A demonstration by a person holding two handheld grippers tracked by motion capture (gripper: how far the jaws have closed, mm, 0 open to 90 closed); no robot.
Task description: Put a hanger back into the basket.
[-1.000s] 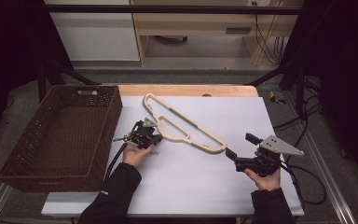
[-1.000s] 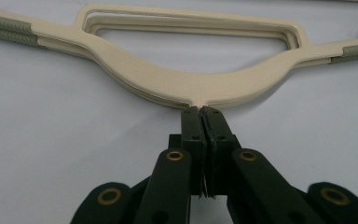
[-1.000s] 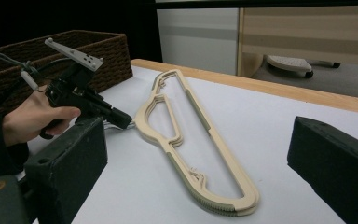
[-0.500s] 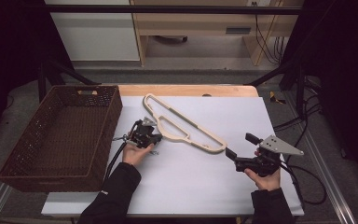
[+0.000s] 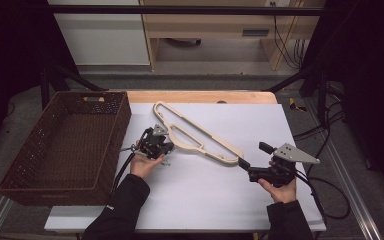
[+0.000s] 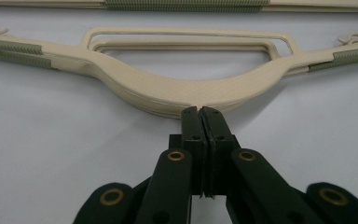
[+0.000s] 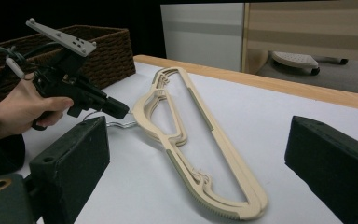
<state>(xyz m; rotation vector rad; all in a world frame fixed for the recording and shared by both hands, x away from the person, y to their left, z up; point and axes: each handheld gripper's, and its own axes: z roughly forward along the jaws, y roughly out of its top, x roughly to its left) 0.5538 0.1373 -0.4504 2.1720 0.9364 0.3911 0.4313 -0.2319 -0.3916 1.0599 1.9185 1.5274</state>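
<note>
Currently: both hands are sitting just where they were a second ago, and the stack of cream hangers [image 5: 195,137] is lying in the same slant as then.
Hangers' place: they are lying flat on the white table [image 5: 205,200], running from far left to near right, just right of the brown basket [image 5: 125,120].
Left gripper [image 5: 168,144]: it is pressing its tips against the middle of the stack's curved neck, where the wire hook [image 7: 119,124] is coming out. The jaws are standing fully together, and they are staying that way. Whether they are pinching the hook's wire I cannot tell.
Right gripper [image 5: 243,163]: it is waiting at the near right end of the stack with its jaws spread wide and holding nothing. In the right gripper view the hangers' tip is lying ahead, between the two pads but clear of them.
Change: almost none, so the grasp is looking only half made.
Meaning for the work: the left side is seeming set, while the right is probably needing to close on the near end before any lift toward the basket.
</note>
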